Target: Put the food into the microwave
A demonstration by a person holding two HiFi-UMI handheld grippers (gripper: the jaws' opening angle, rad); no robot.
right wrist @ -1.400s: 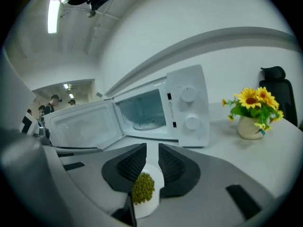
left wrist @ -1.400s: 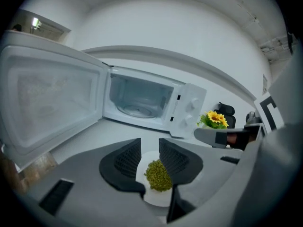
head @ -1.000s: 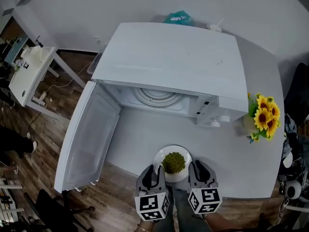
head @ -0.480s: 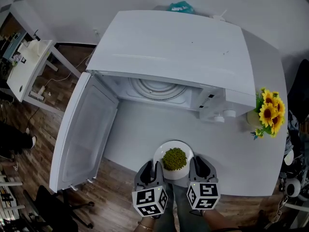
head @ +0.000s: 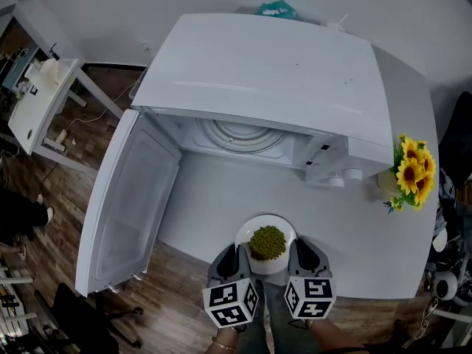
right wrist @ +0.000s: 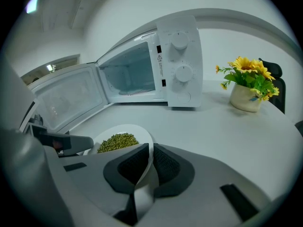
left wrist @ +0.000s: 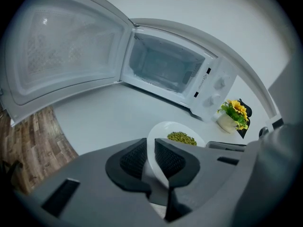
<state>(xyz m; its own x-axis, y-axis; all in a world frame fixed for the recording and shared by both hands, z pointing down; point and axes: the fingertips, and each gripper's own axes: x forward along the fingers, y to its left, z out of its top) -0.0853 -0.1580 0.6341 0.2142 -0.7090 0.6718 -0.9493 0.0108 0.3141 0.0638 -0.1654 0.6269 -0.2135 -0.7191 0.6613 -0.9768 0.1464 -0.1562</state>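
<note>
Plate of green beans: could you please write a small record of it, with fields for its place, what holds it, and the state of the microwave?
plate: white, on the table, in front of the microwave, not yet inside
food: green beans heaped in the middle
left gripper: jaws closing, plate rim between them
right gripper: shut on the opposite rim
microwave: door swung wide open
nearby: sunflowers beside the microwave
</note>
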